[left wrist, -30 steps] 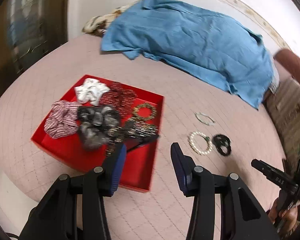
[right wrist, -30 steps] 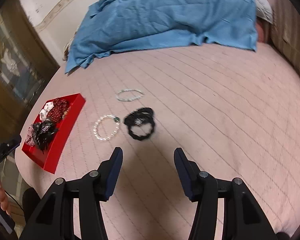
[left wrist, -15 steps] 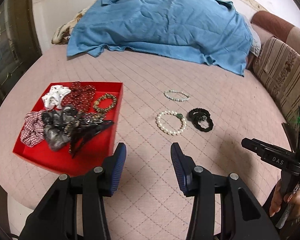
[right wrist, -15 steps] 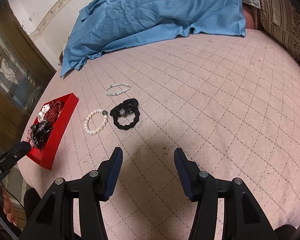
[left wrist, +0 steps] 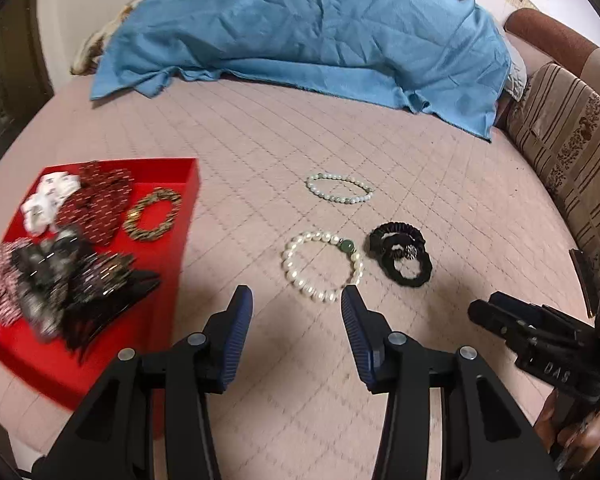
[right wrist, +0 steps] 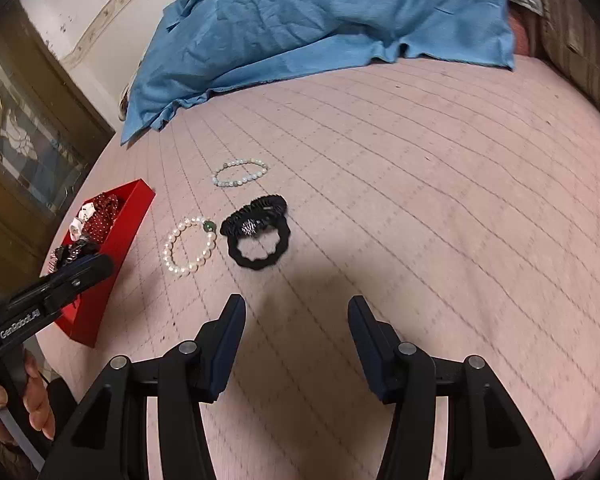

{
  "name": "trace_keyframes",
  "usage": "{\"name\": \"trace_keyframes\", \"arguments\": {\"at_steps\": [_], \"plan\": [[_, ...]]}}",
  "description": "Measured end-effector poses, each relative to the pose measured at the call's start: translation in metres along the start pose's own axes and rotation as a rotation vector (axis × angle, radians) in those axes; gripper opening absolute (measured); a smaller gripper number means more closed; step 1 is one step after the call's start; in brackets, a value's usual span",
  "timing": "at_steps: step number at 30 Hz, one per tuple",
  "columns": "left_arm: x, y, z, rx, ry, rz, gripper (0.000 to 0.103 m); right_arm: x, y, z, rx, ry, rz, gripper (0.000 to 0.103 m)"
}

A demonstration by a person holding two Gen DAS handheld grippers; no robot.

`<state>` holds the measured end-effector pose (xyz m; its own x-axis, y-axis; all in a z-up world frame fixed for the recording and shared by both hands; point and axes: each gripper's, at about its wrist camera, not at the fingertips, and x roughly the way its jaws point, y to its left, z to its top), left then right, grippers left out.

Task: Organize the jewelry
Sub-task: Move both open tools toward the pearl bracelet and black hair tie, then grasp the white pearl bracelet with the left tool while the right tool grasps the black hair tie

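The left gripper (left wrist: 297,308) hangs over the pink quilted bed (left wrist: 440,184) with its blue-padded fingers (left wrist: 238,332) spread apart and nothing between them. Just beyond its right fingertip, close to touching, lies the white pearl bracelet (left wrist: 322,266) with a green bead. To the right of that bracelet, just beside it, sits a pile of black scrunchies (left wrist: 400,258). Farther ahead of the fingers, apart from both, lies a smaller bracelet of pale beads (left wrist: 339,187). To the left of the left fingertip stands the red tray (left wrist: 168,264), filled with hair ties and clips: a white scrunchie (left wrist: 48,202), a dark red patterned one (left wrist: 100,208), a gold-brown beaded ring (left wrist: 153,214) and a blurred heap of black and checked pieces at the near end.

The right gripper (right wrist: 296,320) also holds its fingers (right wrist: 230,332) wide apart and empty above the bed. Ahead and slightly left of them lie the black scrunchies (right wrist: 259,232), with the pearl bracelet (right wrist: 190,246) just to their left and the pale bead bracelet (right wrist: 240,173) farther on. The red tray (right wrist: 116,248) sits well to the left, partly hidden by the other gripper's black body.

A crumpled blue cloth (left wrist: 308,28) covers the far end of the bed, and a striped cushion (left wrist: 564,148) lies off to the right.
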<state>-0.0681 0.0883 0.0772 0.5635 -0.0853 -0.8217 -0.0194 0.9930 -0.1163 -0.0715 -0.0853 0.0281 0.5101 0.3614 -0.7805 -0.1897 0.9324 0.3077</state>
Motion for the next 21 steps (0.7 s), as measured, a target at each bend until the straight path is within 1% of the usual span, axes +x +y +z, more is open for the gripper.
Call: {"name": "trace_keyframes", "arguments": {"at_steps": [7,9,11,12,15,19,21], "plan": [[0.043,-0.002,0.019,0.013,0.034,-0.005,0.044,0.035,0.01,0.02,-0.045,0.015,-0.014,0.058],[0.053,0.0,0.023,0.014,0.044,-0.006,0.038,0.043,0.012,0.025,-0.057,0.019,-0.024,0.058],[0.063,0.001,0.026,0.013,0.056,-0.006,0.036,0.05,0.014,0.028,-0.07,0.021,-0.034,0.058],[0.07,0.003,0.026,0.013,0.066,-0.007,0.033,0.053,0.015,0.029,-0.077,0.019,-0.04,0.058],[0.082,0.004,0.025,0.017,0.084,-0.009,0.031,0.059,0.022,0.031,-0.118,0.006,-0.073,0.057],[0.086,-0.003,0.021,0.052,0.048,0.018,0.031,0.067,0.03,0.028,-0.173,-0.016,-0.139,0.045],[0.087,-0.007,0.019,0.064,0.032,0.034,0.031,0.068,0.032,0.027,-0.189,-0.025,-0.155,0.036]]}}
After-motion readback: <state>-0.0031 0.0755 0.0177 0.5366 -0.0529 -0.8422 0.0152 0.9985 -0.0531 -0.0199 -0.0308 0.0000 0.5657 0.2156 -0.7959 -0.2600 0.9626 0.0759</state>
